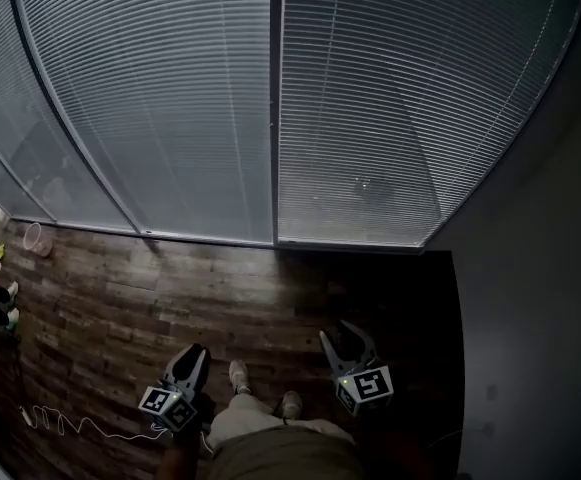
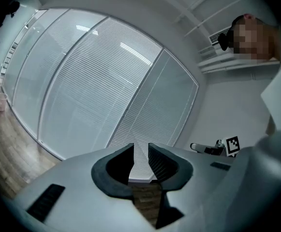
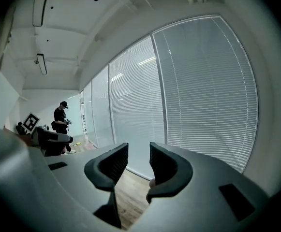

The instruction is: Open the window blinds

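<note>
The left gripper (image 2: 140, 151) has its jaws a little apart, and only air is between them. The right gripper (image 3: 139, 151) has its jaws apart too, a bit wider, and it holds nothing.

In the head view both grippers are low down, the left one at about 7 o'clock and the right one at about 5 o'clock. The arms that hold them are cut off by the bottom edge. Between the grippers are the person's two shoes (image 1: 239, 373) on the wooden floor (image 1: 270, 298). A thin white cable (image 1: 70, 426) lies in loops on the floor at 9 o'clock from the left gripper.

The window blinds (image 1: 390, 98) are at 12 o'clock from both grippers, well apart from them, with bare floor in between. The slats are shut and the blinds hang all the way down to the floor. Their top is cut off in the head view. That view is dark. A dim shape (image 1: 370, 188) low on the right blind is too hard to make out. I cannot see a cord or a rod on the blinds in any view.

A small pale tub (image 1: 36, 238) stands by the blinds at 10 o'clock. Far off at 9 o'clock in the right gripper view stands another person (image 3: 61, 122), too small to see well.
</note>
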### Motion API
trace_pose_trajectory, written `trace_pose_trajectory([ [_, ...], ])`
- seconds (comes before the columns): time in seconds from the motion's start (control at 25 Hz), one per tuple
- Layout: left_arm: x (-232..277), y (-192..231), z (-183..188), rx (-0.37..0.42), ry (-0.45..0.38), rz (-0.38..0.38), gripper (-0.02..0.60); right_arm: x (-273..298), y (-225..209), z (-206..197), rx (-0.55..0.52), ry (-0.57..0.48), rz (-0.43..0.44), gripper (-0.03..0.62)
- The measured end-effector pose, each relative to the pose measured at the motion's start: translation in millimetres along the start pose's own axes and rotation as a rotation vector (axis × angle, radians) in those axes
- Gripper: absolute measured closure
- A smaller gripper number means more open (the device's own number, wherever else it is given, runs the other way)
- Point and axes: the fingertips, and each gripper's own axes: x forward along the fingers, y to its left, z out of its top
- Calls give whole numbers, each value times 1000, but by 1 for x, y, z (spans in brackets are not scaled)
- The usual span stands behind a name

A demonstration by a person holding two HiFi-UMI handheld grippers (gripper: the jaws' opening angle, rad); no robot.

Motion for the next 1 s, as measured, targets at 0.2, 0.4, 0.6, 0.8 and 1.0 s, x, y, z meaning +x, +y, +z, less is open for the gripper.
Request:
trace_pose_trajectory([
  [0.2, 21, 29, 25, 13, 19, -36, 476, 38, 8, 7, -1, 12, -25, 451],
  [0.4, 43, 65, 54, 18, 37, -70, 476, 78, 21, 22, 1, 28, -49, 451],
  [0.6, 63, 99, 77, 20, 32, -98, 476, 117, 30, 37, -15, 27, -67, 451],
  [0.8, 79, 133, 96, 21, 43, -123, 476, 156, 41, 44, -14, 28, -77, 451],
  [1.0, 90, 163, 114, 31, 50, -147, 476, 191, 50, 47, -9, 14, -92, 451],
])
